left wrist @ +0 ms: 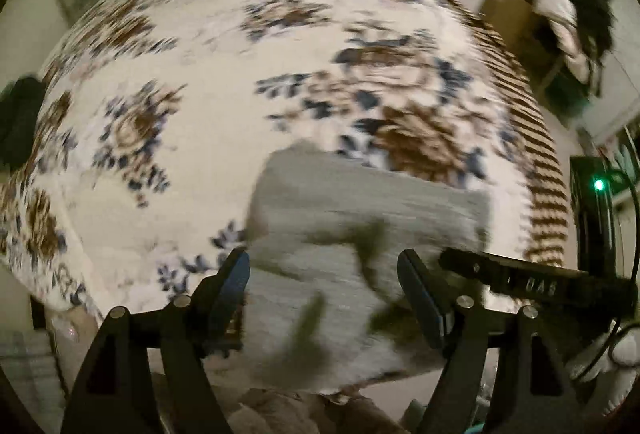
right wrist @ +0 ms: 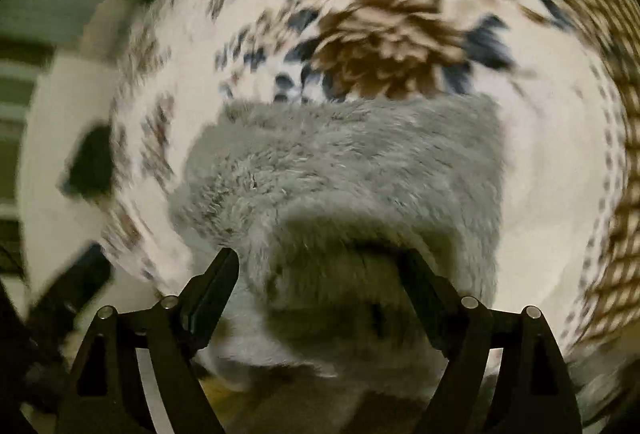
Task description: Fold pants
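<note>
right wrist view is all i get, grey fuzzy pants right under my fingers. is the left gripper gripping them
Observer: No. The left gripper is open above the grey pants, and its pads do not pinch the cloth.
Operator: anything off the bed on that side
Observer: A black device with a green light on it stands just past the bed, by its striped edge.
Operator: more clutter there
Observer: Further back, a cardboard box with dark and white clothes piled on it.
</note>
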